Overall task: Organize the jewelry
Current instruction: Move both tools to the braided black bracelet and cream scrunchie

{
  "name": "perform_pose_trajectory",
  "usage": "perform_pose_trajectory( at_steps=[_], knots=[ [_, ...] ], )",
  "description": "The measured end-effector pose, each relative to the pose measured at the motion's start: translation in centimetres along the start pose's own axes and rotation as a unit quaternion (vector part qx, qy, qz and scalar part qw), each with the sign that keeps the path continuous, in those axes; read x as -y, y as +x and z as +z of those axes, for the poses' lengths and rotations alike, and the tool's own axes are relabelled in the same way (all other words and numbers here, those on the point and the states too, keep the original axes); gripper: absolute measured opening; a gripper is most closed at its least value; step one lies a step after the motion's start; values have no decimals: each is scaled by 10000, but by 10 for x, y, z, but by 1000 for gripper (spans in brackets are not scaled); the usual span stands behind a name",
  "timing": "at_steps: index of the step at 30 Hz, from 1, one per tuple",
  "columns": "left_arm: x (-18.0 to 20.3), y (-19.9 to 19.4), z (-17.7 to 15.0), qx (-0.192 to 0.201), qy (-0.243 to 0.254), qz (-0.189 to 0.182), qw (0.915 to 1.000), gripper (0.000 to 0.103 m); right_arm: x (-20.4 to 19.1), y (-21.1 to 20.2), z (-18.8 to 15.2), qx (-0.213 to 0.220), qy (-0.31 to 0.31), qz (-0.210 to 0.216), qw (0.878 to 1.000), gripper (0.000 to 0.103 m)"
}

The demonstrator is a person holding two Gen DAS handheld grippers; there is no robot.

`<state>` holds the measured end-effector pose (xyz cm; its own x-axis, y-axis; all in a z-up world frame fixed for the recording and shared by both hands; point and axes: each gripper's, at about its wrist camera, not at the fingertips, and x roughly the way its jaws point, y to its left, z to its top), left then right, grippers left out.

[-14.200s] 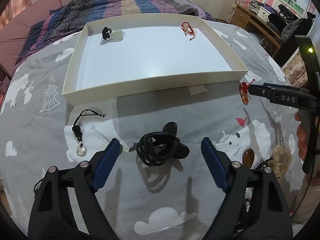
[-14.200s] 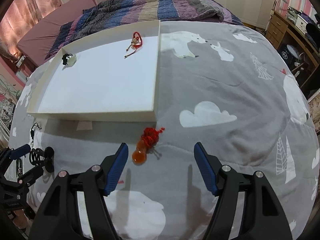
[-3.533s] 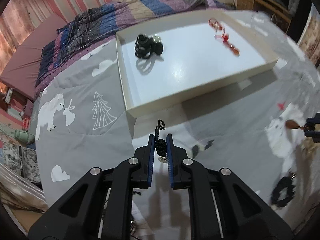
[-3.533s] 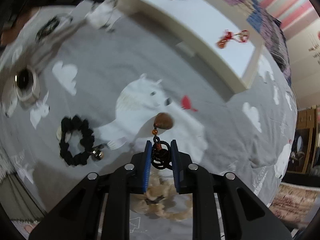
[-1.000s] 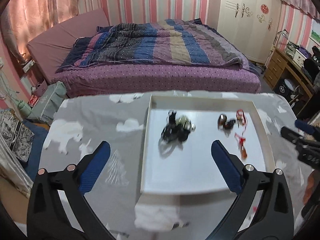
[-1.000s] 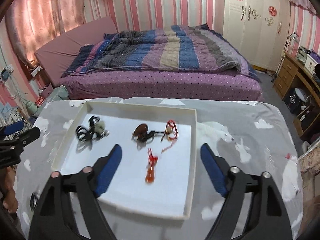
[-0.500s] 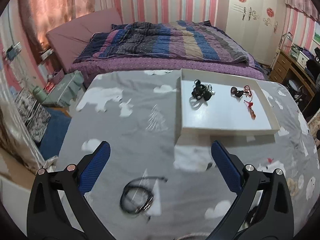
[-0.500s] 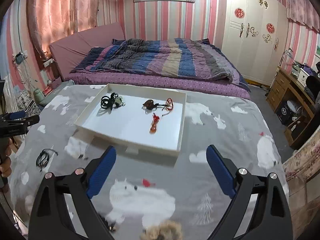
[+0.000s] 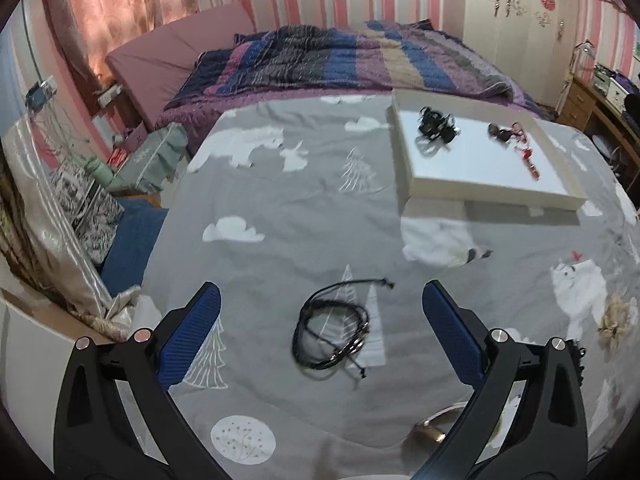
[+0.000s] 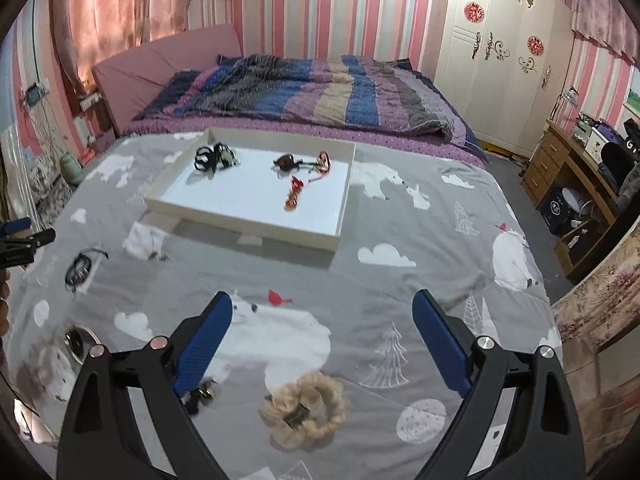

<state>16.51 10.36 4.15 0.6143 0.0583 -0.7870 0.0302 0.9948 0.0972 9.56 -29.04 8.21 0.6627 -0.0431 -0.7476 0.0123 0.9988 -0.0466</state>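
Note:
A white tray [image 9: 424, 184] [image 10: 248, 222] on the grey blanket holds a black hair claw with pendants [image 9: 436, 126] [image 10: 214, 157], a brown pendant [image 10: 286, 162], a red cord charm [image 10: 324, 160] and an orange pendant [image 10: 292, 196]. My left gripper [image 9: 320, 332] is open and empty, above a black cord bracelet [image 9: 332, 328] that lies between its fingers; the bracelet also shows in the right wrist view [image 10: 80, 266]. My right gripper [image 10: 320, 344] is open and empty, above a beige scrunchie [image 10: 304, 410]. The left gripper's tip shows in the right wrist view [image 10: 24, 236].
A black beaded item [image 10: 200, 394] lies by the right gripper's left finger. A round tin [image 10: 78, 340] sits at the blanket's left. The scrunchie also shows in the left wrist view [image 9: 614, 318]. A striped bed [image 10: 304, 84] lies behind; a wooden desk [image 10: 576, 168] stands right.
Both grippers have pulled back and lowered from the tray. The left one now hangs over the black cord bracelet, the right one over the scrunchie. Both stay open.

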Motion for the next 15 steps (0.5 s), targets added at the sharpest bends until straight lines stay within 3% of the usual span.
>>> perform_pose_trajectory(
  at_steps=[3, 15],
  knots=[
    [-6, 8, -7, -132, -89, -203, 9997, 100, -1, 11, -11, -222, 2, 40, 9997, 92],
    [-35, 48, -37, -524, -501, -98, 9973, 99, 15, 52, -73, -853, 564, -110, 9947, 92]
  ],
)
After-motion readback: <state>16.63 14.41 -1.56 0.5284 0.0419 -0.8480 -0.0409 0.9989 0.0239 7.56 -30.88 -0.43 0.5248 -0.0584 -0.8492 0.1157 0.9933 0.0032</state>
